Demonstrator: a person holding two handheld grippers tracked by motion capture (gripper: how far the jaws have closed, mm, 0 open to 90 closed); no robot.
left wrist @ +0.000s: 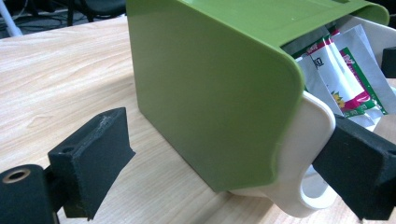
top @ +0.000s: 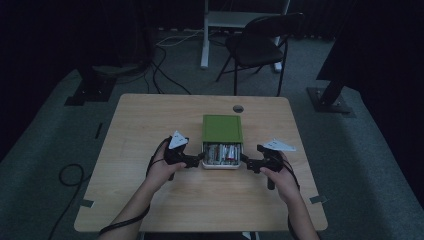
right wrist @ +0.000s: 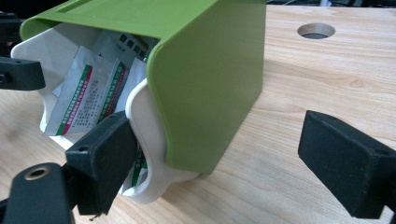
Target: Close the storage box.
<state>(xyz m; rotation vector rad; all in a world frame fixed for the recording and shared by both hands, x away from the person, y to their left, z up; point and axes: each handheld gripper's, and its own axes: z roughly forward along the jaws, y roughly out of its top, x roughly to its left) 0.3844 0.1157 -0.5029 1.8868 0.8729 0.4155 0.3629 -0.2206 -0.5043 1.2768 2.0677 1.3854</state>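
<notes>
While both grippers flanked the green box (top: 222, 128), its white drawer (top: 220, 165) stood pulled out, sachets (top: 221, 153) inside. Left gripper (top: 199, 159) and right gripper (top: 244, 160) gaped, jaws spread, grasping nothing.

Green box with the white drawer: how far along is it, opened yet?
Done: the white drawer is slid partway out of the green box, and its packets are exposed. In hand: the left gripper and right gripper sit at the drawer's two sides, jaws open around its corners, not clamped. Left, probably: pull it further or push it back; the packets are untouched.
</notes>
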